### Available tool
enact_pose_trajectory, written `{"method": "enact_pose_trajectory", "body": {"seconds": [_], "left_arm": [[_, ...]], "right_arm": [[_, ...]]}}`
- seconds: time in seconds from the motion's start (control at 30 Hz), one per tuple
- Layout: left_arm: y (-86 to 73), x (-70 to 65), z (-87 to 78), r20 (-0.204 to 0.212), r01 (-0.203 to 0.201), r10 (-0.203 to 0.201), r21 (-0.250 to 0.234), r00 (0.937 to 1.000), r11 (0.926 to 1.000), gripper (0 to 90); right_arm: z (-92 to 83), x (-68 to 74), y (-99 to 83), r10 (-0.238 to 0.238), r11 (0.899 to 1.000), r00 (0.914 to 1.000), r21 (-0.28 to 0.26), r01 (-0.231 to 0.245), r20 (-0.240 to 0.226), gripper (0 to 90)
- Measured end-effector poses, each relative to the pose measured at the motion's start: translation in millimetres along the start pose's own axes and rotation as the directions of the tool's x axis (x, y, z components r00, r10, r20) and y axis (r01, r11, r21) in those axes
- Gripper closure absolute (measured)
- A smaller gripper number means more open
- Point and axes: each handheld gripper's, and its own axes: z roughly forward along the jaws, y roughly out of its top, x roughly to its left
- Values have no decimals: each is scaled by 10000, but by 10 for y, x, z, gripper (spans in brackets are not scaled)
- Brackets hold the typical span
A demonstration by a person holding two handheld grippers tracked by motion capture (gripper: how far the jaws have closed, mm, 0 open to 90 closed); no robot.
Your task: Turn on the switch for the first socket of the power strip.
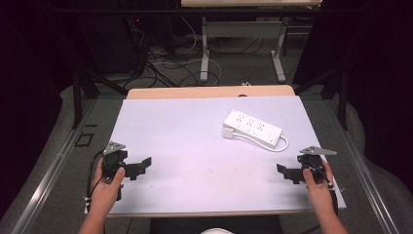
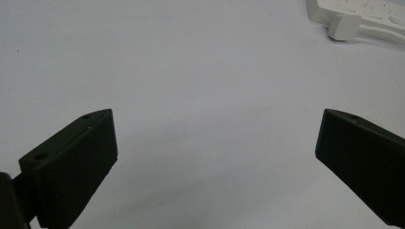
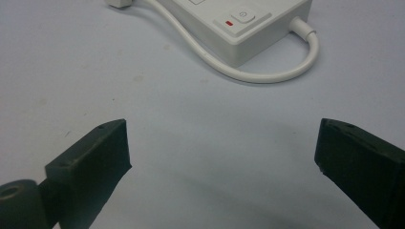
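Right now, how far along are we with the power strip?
Nothing looks done: the white power strip lies untouched on the table, its plug beside it. Left gripper and right gripper are open and empty. Reaching and grasping remain.

White power strip point(image 1: 253, 127), lying flat and slanted, cord point(image 1: 263, 144) looped alongside, plug point(image 1: 229, 132) at its left end

The high view is looking forward and down from above your side of the table point(image 1: 195, 146), taking in the whole white surface with the power strip point(image 1: 253, 127) lying toward its far right. Your left gripper view is sitting low over the surface, facing the power strip point(image 2: 356, 14) from well away, at its upper right corner. Your right gripper view is looking at the same power strip point(image 3: 239, 24) from near, along its switch end.
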Motion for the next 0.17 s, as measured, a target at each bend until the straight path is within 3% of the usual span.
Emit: {"method": "enact_pose_trajectory", "body": {"seconds": [0.17], "left_arm": [[6,8,-5,-36,-56,56,-19,10000,10000,4]], "right_arm": [[-6,3,-2,23,10000,10000,14,-23,9,41]]}}
